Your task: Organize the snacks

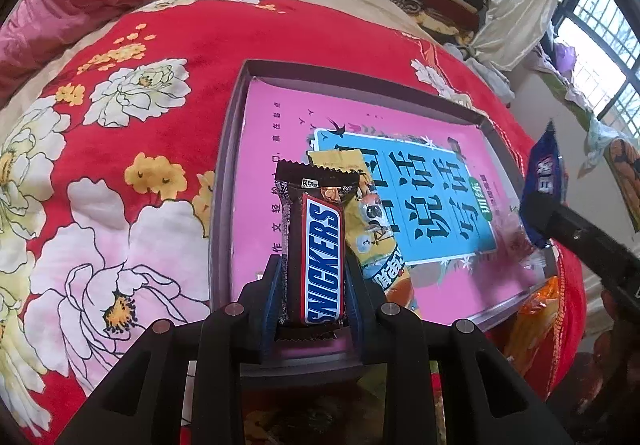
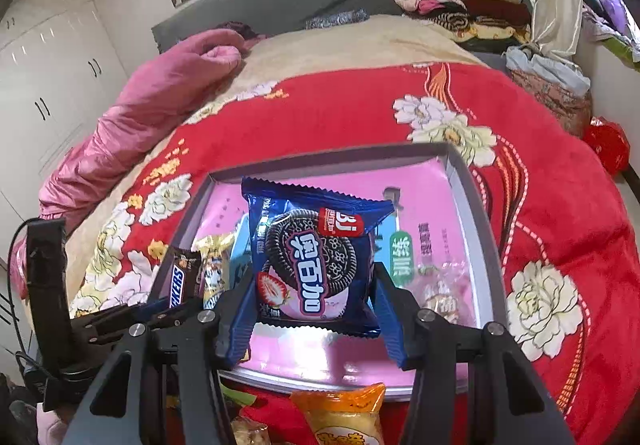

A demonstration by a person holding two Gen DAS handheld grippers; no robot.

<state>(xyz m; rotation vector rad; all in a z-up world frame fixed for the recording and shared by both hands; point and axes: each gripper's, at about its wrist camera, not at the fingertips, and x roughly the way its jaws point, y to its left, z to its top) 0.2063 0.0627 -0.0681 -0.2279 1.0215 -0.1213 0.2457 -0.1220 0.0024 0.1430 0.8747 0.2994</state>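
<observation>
**Snacks held over the tray: two grips that could slip**

Fingers first: the left gripper (image 1: 310, 309) has its blue pads (image 1: 269, 305) clamped on the lower end of a Snickers bar (image 1: 316, 253), which stands up between them with most of its length free toward 12 o'clock; the right gripper (image 2: 316, 309) has its pads (image 2: 242, 321) pressed on the two side edges of a blue Oreo packet (image 2: 316, 261), which bulges between them.

Outward from the left grip: a yellow-wrapped snack (image 1: 370, 229) lies in the tray just at 1 o'clock of the bar, seemingly touching it; the shallow grey tray (image 1: 224, 181) has a pink book cover (image 1: 264, 133) as its floor and rests on a red floral blanket (image 1: 168, 45); a clear-wrapped sweet (image 2: 436, 297) lies at 3 o'clock of the Oreo packet in the right wrist view; an orange packet (image 2: 344, 417) waits on the blanket outside the tray at 6 o'clock.

Likely risks, judged from this: the bar is held by one end only, so it could pivot in the pads and land across the yellow snack rather than beside it; the Oreo packet is soft and air-filled, so squeezed edges may slide out or crush the biscuits; the two grippers work close over one small tray, so one could knock the other's load; the tray rests on soft bedding, so a push on its rim could tip or shift it.
</observation>
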